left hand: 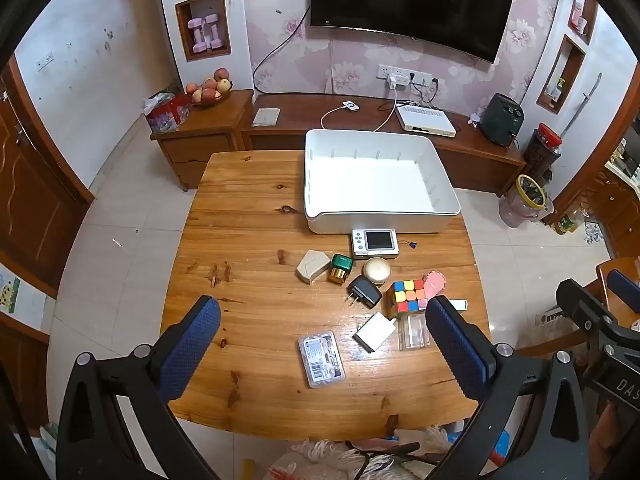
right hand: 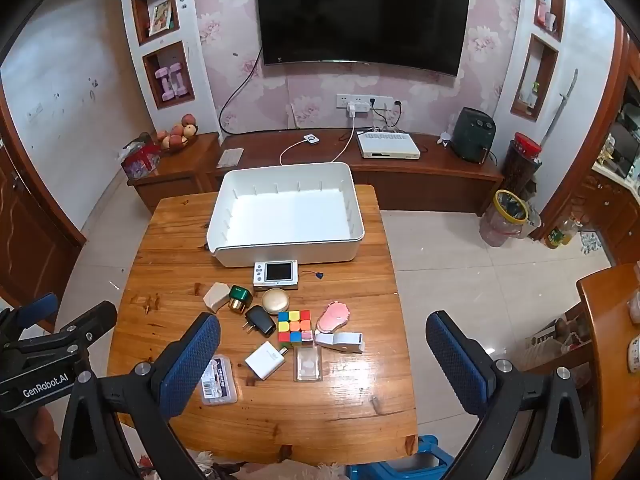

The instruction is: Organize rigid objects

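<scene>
In the right wrist view, the left hand-held gripper (right hand: 48, 312), at the left edge of the frame, carries white lettering on its black body that reads "GenRobot.AI". In the left wrist view, the right hand-held gripper (left hand: 600, 300), at the right edge, shows the letters "DAS", cut off by the frame. The clear plastic case (left hand: 321, 358) bears a barcode label whose print is too small to read.

Black-framed tongs (left hand: 320, 344) with silver screws carry blue textured pads (right hand: 191, 364), marked "GenRobot.AI".

Two chargers (right hand: 266, 359), one cube (right hand: 295, 327), one bin (right hand: 286, 251).
</scene>
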Demonstrator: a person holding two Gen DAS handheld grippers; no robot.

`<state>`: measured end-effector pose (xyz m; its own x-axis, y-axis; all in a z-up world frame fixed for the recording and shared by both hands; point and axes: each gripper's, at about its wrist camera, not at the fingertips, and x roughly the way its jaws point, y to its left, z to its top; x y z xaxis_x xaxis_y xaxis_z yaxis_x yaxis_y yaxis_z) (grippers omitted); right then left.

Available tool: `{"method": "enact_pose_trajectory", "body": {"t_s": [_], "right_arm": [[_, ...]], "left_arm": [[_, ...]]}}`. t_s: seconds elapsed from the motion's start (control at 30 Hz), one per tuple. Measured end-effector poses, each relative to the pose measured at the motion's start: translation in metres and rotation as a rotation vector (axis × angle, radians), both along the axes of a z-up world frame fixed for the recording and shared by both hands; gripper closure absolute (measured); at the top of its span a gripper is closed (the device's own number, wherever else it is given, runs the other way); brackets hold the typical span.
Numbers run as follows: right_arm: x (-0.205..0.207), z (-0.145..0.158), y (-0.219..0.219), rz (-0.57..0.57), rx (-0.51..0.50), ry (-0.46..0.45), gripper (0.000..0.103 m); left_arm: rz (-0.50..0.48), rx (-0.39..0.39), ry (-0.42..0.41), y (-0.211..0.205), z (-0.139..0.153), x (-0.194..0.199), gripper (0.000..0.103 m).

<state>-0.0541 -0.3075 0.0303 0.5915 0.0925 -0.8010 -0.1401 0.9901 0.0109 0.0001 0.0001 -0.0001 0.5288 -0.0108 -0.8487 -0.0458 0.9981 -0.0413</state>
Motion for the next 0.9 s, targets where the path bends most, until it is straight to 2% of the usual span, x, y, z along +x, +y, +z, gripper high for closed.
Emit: {"method": "enact_pose_trajectory", "body": {"t_s": [0.9], "right_arm": [[-0.0048,0.0005,0.0001,-0.006,0.005,0.001,0.0]], "left_arm": [[-0.005,0.0,-0.002,-0.0068,0.0011,-0.0014,0.001]]}}
